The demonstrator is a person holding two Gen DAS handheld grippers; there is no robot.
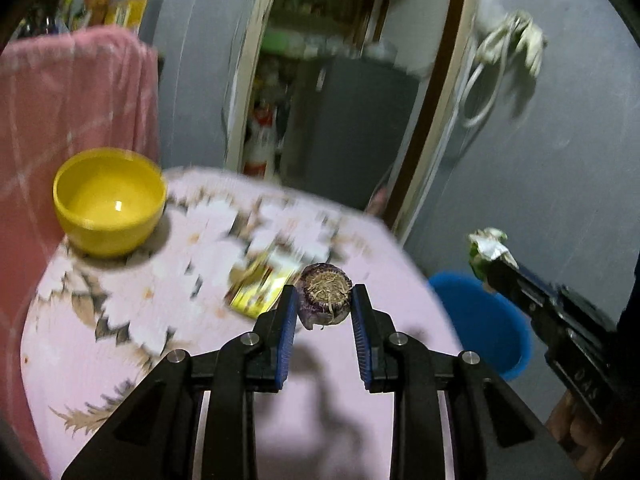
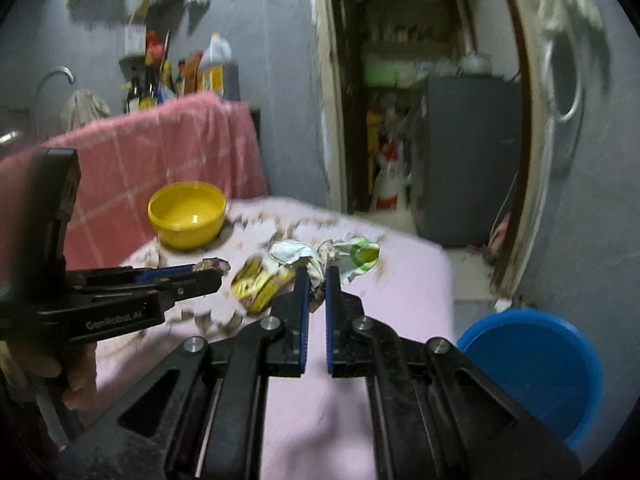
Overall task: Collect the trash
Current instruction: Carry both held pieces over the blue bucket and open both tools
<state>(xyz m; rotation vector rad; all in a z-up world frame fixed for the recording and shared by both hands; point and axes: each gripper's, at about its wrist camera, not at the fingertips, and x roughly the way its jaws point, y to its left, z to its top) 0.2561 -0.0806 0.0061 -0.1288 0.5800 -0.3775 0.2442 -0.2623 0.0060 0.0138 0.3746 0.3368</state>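
Note:
My left gripper [image 1: 325, 293] holds a round purple onion piece with dried roots [image 1: 325, 293] between its blue pads, above the pink floral table [image 1: 120, 360]. In the right wrist view the left gripper [image 2: 212, 267] shows from the side with the onion piece at its tip. My right gripper [image 2: 316, 274] is shut on a crumpled white and green wrapper [image 2: 344, 254], held above the table; it also shows in the left wrist view [image 1: 490, 250] over the blue bin [image 1: 484, 324]. A yellow wrapper [image 1: 260, 290] lies on the table [image 2: 260, 282].
A yellow bowl [image 1: 109, 200] stands at the table's far left, in front of a pink cloth [image 1: 72, 92]. The blue bin [image 2: 536, 368] sits on the floor right of the table. An open doorway with a grey cabinet [image 2: 468, 152] lies beyond.

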